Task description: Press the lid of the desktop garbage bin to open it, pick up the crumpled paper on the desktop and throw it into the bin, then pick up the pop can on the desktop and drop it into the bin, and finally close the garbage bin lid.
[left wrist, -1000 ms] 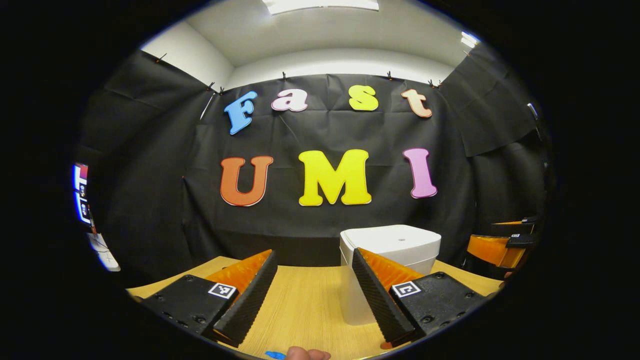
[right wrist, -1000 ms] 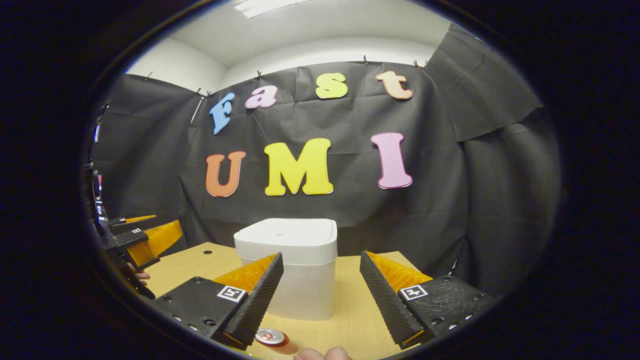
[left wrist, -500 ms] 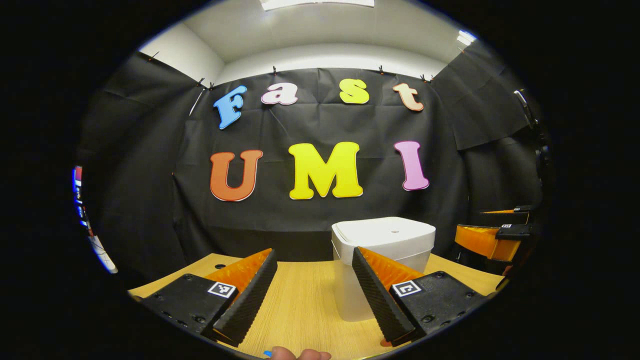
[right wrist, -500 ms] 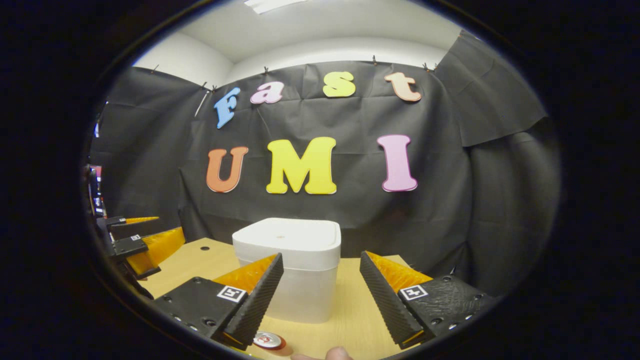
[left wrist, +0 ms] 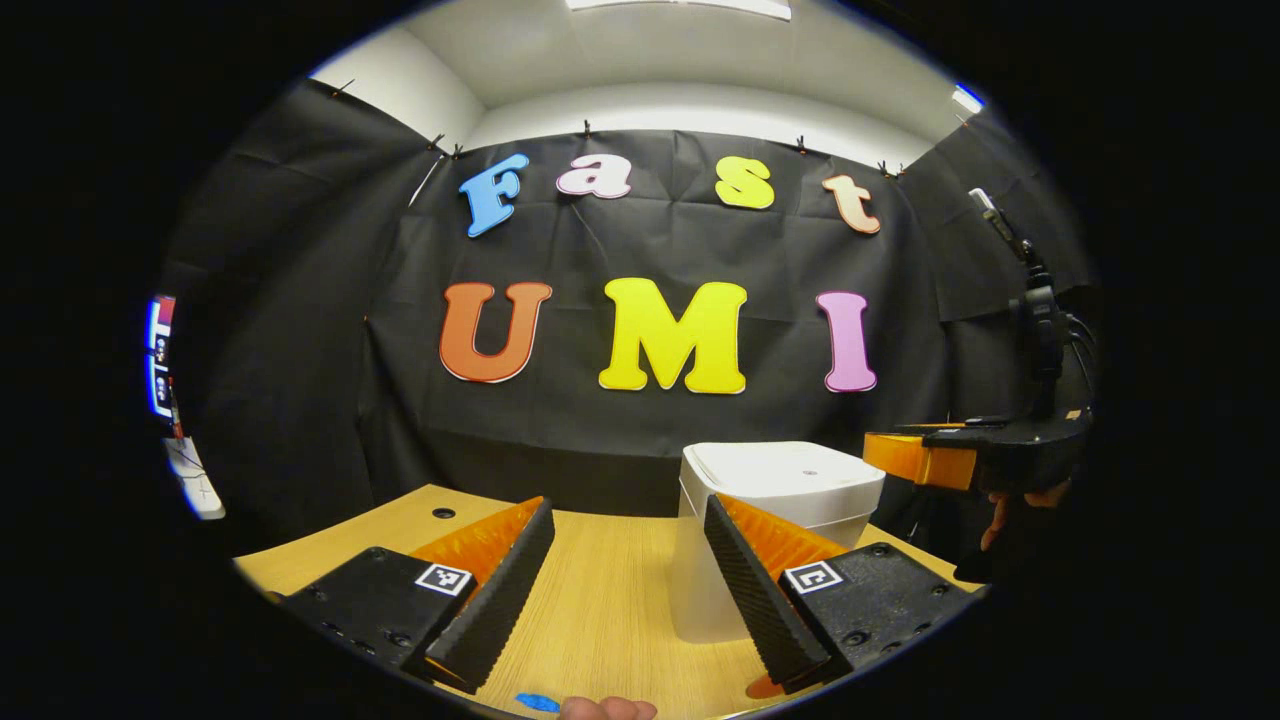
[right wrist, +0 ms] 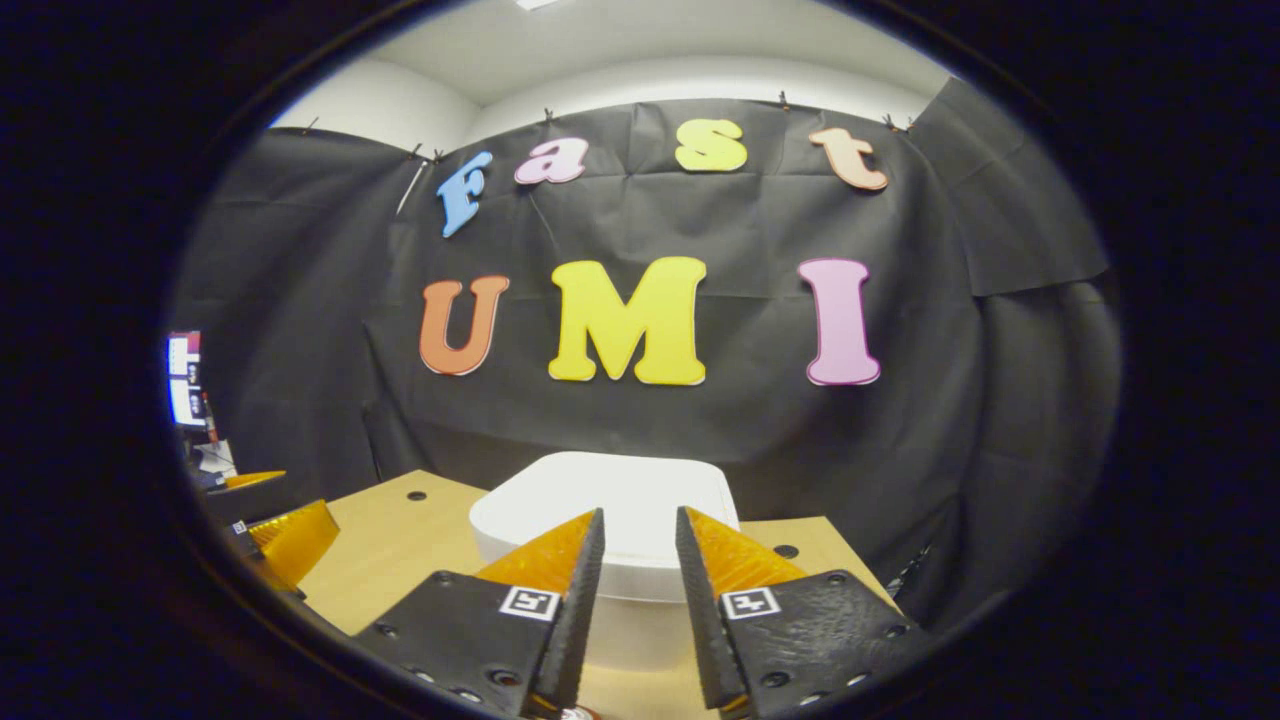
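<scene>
Between the right gripper [right wrist: 638,525] fingers only a narrow gap is left, nearly pressed together, nothing pinched; tips sit above the near part of the white bin lid [right wrist: 640,490], touching or not cannot be told. Lid is down flat on the garbage bin [right wrist: 625,632], which stands on the wooden table [right wrist: 400,530] near the back wall cloth. Small bit of a can top [right wrist: 573,714] peeks at the bottom edge under the fingers, partly cut off. Far left in the right gripper view, the left gripper's body shows low over the table edge. Left gripper [left wrist: 628,525] fingers are spread wide, empty, hovering over the table [left wrist: 600,600] to the left of the bin [left wrist: 700,600]; its right finger overlaps the bin front in the left gripper view. Closed lid [left wrist: 785,468] seen from the side, right gripper [left wrist: 915,458] held level just beside and slightly above its right edge, a hand [left wrist: 1010,505] gripping under it. Blue scrap [left wrist: 537,703] and a fingertip [left wrist: 605,709] at the bottom edge. Crumpled paper not made out.
</scene>
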Demonstrator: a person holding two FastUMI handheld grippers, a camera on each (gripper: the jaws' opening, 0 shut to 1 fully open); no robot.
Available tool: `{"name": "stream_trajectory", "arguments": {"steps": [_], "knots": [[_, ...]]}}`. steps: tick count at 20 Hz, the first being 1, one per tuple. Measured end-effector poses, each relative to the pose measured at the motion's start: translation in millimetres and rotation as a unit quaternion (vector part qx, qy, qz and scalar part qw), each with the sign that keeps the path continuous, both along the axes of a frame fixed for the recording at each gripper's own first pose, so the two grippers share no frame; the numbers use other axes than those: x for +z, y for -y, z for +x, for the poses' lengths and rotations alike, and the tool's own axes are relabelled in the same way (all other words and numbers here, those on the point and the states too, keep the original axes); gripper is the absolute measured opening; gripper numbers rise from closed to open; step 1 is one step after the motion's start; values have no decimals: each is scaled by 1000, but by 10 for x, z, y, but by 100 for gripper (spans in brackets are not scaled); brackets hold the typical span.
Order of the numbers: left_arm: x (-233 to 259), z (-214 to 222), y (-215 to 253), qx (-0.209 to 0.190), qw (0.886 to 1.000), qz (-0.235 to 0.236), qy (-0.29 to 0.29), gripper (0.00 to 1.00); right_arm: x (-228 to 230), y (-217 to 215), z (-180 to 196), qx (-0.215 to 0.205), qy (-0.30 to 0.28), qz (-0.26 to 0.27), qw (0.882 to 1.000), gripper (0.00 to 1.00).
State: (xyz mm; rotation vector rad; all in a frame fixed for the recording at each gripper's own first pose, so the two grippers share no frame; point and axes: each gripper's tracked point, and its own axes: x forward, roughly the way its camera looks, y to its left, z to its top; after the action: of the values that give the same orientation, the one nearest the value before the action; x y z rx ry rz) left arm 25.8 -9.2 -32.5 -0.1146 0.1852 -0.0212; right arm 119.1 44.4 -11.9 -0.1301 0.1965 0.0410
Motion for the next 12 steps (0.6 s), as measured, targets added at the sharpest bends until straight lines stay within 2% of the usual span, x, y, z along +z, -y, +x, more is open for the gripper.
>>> {"name": "stream_trajectory", "arguments": {"steps": [1,3,7,8,9,12], "knots": [[-24,-14,-41,4,1000,-4,-1,97,-30,-3,66,-2,-9,6,1000,25],[-56,-27,-120,10,1000,-5,-4,97,-86,-43,169,0,-20,7,1000,0],[-102,-67,-206,12,1000,-8,-3,97,-178,-80,392,-4,-26,-5,1000,1],[-101,-79,-224,12,1000,-11,-2,97,-210,-34,246,-3,-28,-5,1000,0],[-104,-88,-252,14,1000,-12,-2,97,-220,-34,361,-10,-30,-5,999,0],[-97,-138,-323,16,1000,-10,3,97,-222,-3,481,-24,-32,13,999,0]]}}
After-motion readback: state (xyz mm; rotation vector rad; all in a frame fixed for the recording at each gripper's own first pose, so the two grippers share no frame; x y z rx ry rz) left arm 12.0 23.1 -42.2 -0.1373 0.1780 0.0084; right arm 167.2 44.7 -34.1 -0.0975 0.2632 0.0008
